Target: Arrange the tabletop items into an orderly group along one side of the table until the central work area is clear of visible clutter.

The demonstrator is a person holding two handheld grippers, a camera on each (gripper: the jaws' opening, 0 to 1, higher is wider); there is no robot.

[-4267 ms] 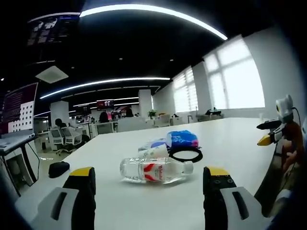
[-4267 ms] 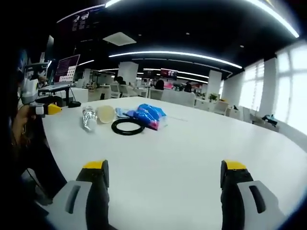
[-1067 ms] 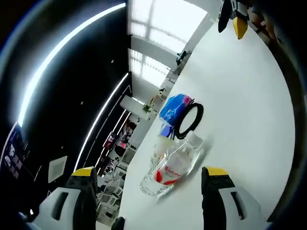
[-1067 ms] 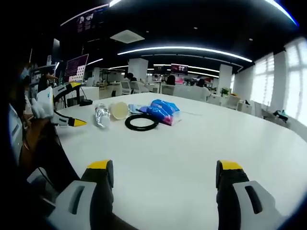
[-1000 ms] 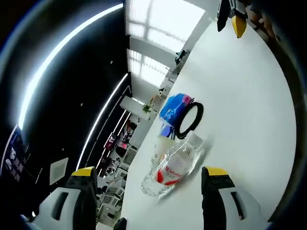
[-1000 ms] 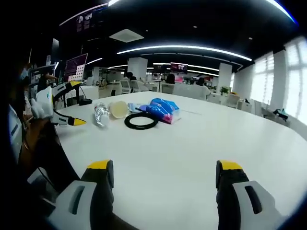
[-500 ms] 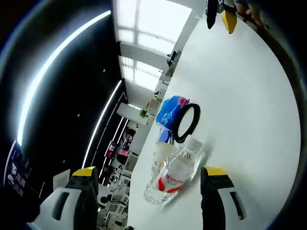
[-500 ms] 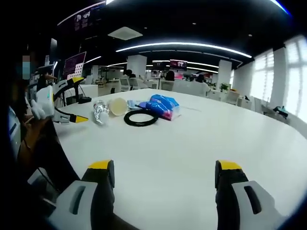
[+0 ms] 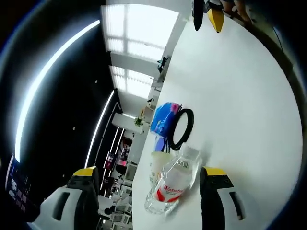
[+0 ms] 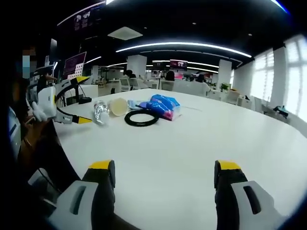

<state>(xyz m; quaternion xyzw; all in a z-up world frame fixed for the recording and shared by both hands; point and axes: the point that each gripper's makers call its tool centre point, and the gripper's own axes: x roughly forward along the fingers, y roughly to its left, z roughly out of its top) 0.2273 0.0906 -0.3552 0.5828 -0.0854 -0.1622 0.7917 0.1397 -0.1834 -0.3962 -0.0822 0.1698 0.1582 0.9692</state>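
Observation:
A clear water bottle with a red label lies on its side on the white table, just ahead of my open left gripper. Beside it are a paper cup, a black ring and a blue packet. In the right gripper view the same bottle, cup, ring and packet sit at the table's far left. My right gripper is open over bare tabletop, well short of them. The left gripper appears at that view's left, rolled on its side.
The right gripper's yellow tip shows at the top of the left gripper view. Office desks, chairs and seated people stand beyond the table. Bright windows line the right wall. A person's arm is at the table's near-left edge.
The left gripper view has rolled further and closed in a little on the bottle. The right gripper view is nearly unchanged. Nothing on the table has moved.

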